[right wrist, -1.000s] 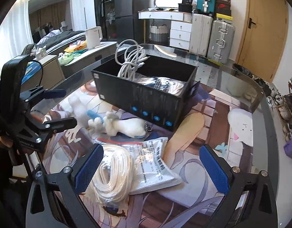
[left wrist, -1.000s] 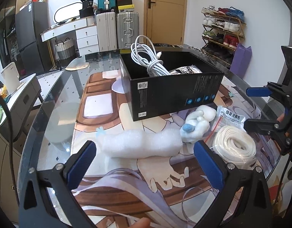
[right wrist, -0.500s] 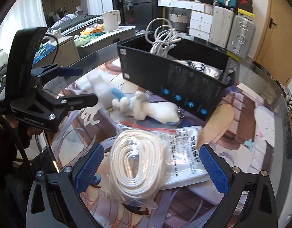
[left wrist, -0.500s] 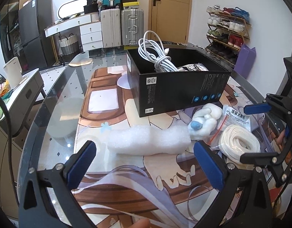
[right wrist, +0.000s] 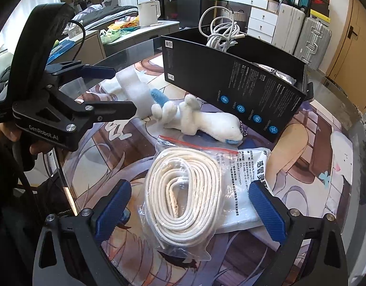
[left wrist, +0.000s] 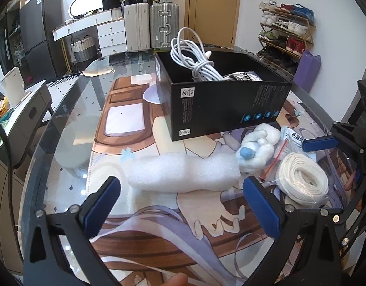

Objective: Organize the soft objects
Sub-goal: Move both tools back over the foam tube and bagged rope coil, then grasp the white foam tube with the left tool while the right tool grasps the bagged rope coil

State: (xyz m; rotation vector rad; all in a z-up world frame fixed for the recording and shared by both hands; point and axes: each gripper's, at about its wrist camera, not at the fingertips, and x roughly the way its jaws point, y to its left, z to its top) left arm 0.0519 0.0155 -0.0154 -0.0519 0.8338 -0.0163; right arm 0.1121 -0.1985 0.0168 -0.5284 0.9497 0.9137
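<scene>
Roughly half done: cable [left wrist: 197, 59] and apparently a packet lie in the box [left wrist: 221, 104]; foam [left wrist: 183, 174], plush [right wrist: 197, 119], rope [right wrist: 185, 190] and sachet [right wrist: 249, 166] remain on the surface [left wrist: 71, 124], left tool [left wrist: 180, 197] and right tool [right wrist: 190, 202] both released, empty.

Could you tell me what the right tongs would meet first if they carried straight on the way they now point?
Most likely the bagged coil of white rope, lying between the open right tongs and just ahead. Depth is unclear, so the tips may reach the table mat alongside it.

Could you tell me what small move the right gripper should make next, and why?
Probably lower the right gripper and close on the bagged white rope coil: its jaws are open on either side of the coil, which lies outside the black box.
</scene>
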